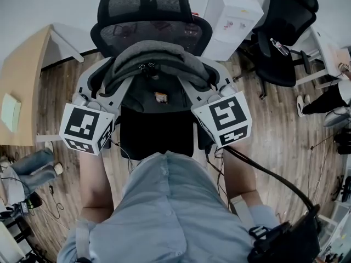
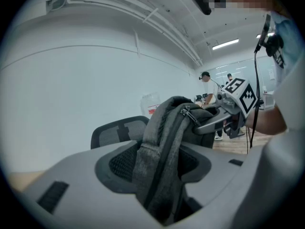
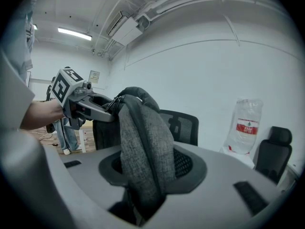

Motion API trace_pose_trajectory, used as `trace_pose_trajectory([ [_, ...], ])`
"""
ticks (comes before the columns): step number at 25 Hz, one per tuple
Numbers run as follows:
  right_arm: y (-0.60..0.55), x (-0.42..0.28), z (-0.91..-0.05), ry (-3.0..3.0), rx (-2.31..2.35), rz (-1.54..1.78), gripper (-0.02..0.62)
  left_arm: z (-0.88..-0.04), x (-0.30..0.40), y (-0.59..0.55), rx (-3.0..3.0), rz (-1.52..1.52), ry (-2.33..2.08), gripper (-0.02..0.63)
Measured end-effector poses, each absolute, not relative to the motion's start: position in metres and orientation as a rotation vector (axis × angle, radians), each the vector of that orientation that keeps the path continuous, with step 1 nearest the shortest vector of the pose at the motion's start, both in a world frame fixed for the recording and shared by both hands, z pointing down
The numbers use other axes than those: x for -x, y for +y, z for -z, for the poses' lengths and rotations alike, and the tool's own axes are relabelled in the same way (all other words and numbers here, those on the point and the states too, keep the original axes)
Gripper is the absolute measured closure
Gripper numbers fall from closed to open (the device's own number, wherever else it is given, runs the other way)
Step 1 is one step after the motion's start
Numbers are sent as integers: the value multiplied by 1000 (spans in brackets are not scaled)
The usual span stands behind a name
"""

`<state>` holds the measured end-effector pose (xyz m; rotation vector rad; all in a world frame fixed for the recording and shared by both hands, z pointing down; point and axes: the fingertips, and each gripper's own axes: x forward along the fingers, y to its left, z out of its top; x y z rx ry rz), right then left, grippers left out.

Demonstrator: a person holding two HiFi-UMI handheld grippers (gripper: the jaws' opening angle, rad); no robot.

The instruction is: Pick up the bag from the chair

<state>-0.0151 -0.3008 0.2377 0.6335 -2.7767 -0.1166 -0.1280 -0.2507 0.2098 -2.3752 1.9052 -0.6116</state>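
Wood-plank flooring and a plain white wall frame an office corner, seen steeply from above. At the centre is the grey bag (image 1: 148,59), a fabric backpack bunched upward with its zip pulls at the top. It sits in front of the mesh back of the black chair (image 1: 147,4) and above the dark seat.

The left claw (image 2: 159,175) is closed down onto a thick fold of the bag's fabric. The right claw (image 3: 143,175) pinches the opposite side the same way, so the bag is gripped from both flanks, with grey cloth filling the gap between each pair of jaws.

The grasp looks finished. Whether the bag's bottom is clear of the seat is hidden under the bag itself. What is left, as I judge it, is to raise it and carry it away from the chair.

Farther out stand a white water dispenser (image 1: 233,18), a second black chair (image 1: 285,34) and a wooden desk surface (image 1: 22,86).
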Motion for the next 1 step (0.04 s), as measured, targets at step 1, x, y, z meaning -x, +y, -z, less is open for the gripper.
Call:
trace_pose_trajectory([
  [1,-301,15,-238,-2777,-635,116,451,-210,128,-251,2375,612,1904,391],
])
